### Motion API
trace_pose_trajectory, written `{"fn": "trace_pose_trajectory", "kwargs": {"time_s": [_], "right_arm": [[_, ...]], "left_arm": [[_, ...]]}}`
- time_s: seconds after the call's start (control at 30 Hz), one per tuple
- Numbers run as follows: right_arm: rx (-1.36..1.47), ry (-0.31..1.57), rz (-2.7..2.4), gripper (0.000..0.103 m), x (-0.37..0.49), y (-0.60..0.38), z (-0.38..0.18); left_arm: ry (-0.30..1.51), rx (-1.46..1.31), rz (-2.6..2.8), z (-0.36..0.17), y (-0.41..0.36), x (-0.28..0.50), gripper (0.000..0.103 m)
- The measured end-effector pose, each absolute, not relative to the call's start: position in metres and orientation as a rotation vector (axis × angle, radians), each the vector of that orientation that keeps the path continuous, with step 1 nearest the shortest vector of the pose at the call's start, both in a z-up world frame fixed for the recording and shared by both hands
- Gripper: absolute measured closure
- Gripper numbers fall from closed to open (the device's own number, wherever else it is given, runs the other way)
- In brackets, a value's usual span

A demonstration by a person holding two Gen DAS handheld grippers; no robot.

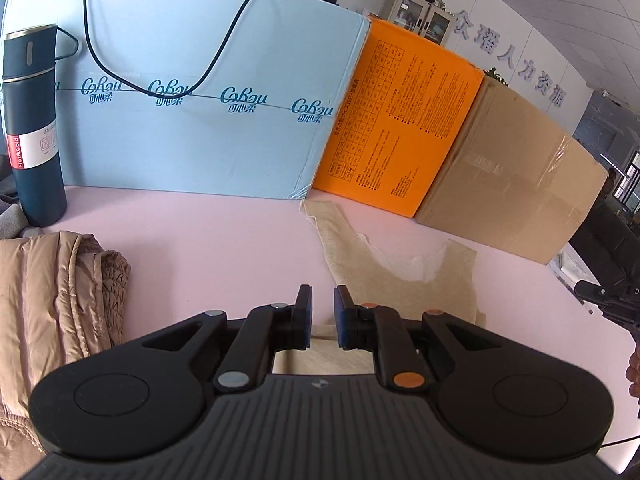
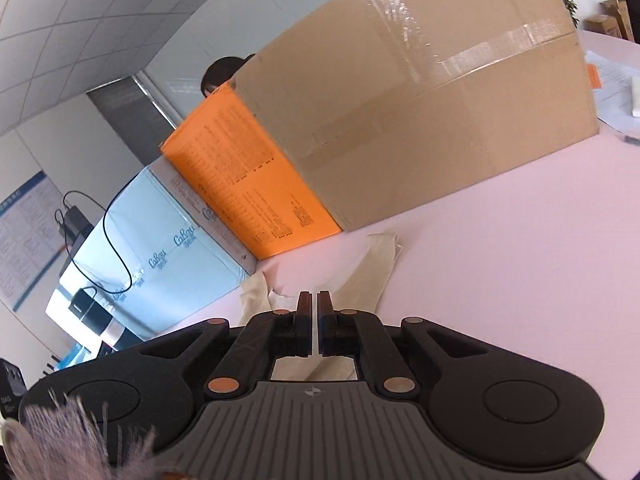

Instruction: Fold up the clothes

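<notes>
Left gripper (image 1: 323,316) hovers low over the near edge of the beige vest (image 1: 384,280), and I see a clear gap between its fingers with cloth showing below it, so it is released and grasping nothing. From my left wrist camera, going left to right: a folded tan jacket (image 1: 52,304) lies at the left edge of the pink table (image 1: 200,240), and a dark flask (image 1: 34,128) stands upright beyond it, at the far left. Behind the flask runs a light blue box (image 1: 192,100) with a black cable (image 1: 224,52) draped over its face. An orange box (image 1: 396,128) stands just beside it, then a brown cardboard box (image 1: 508,184) sealed with clear tape. The vest lies flat in front of the orange box, its far strap nearly reaching the blue box's corner.

My right gripper (image 2: 314,320) has its fingers drawn almost together, only a thin slit between them. It sits over the vest (image 2: 360,280), whose straps spread towards the boxes, but I cannot tell whether any cloth is pinched. The cardboard box (image 2: 440,112) fills the far side there.
</notes>
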State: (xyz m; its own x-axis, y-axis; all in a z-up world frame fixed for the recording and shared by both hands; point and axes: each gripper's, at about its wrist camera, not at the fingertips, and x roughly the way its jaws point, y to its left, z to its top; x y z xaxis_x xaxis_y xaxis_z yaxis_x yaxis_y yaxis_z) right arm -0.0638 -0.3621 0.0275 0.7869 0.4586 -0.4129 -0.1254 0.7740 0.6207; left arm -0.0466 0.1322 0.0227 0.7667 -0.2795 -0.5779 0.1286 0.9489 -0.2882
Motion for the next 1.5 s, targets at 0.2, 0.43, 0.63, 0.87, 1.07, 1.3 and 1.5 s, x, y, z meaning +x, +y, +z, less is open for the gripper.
{"fn": "trace_pose_trajectory", "kwargs": {"time_s": [0.2, 0.43, 0.63, 0.87, 1.07, 1.3, 1.5], "right_arm": [[0.667, 0.859, 0.506, 0.062, -0.071, -0.322, -0.024], [0.715, 1.038, 0.616, 0.057, -0.068, -0.268, -0.066], [0.741, 1.014, 0.662, 0.043, -0.058, -0.254, -0.068], [0.719, 1.008, 0.611, 0.091, -0.059, -0.250, -0.071], [0.784, 0.897, 0.654, 0.094, -0.067, -0.259, -0.059], [0.931, 0.663, 0.645, 0.094, -0.069, -0.295, -0.023], [1.068, 0.428, 0.539, 0.094, -0.077, -0.348, 0.007]], "left_arm": [[0.778, -0.187, -0.215, -0.010, 0.125, -0.049, 0.044], [0.873, -0.147, -0.168, -0.043, 0.109, -0.046, 0.029], [0.906, -0.174, -0.181, -0.056, 0.101, -0.047, 0.028], [0.892, -0.162, -0.198, -0.056, 0.097, -0.051, 0.044], [0.878, -0.217, -0.176, -0.051, 0.109, -0.052, 0.090], [0.749, -0.276, -0.239, -0.012, 0.111, -0.059, 0.090], [0.664, -0.293, -0.340, 0.018, 0.105, -0.066, 0.090]]}}
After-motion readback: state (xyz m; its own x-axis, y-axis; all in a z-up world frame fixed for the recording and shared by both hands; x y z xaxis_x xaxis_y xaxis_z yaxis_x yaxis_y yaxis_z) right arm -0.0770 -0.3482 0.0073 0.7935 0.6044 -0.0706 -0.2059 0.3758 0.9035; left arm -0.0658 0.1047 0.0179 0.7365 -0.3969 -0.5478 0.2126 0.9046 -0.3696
